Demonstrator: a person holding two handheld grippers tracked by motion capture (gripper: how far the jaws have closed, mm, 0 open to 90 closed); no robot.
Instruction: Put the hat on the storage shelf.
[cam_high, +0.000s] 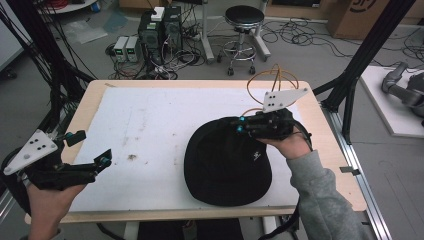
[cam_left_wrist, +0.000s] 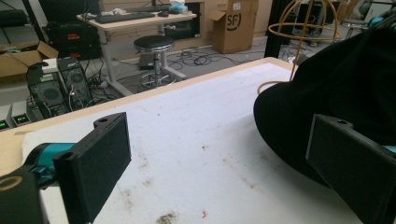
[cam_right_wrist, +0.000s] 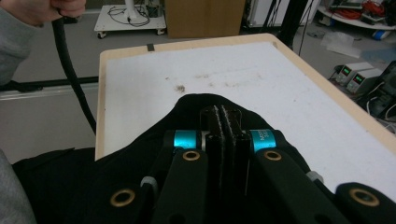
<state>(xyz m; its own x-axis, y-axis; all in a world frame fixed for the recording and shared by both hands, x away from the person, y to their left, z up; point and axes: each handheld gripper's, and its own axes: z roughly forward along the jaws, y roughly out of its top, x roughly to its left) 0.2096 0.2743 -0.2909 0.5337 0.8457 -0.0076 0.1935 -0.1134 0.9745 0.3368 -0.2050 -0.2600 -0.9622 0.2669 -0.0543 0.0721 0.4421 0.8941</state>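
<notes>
Black cap on the white mat, small white logo showing.
Right gripper pinches its far edge; left gripper hovers, jaws apart.

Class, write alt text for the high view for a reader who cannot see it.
A black cap lies on a white mat on a table. The right gripper, jaws together, grips its far edge; the left gripper hangs open over the mat's left edge.
</notes>
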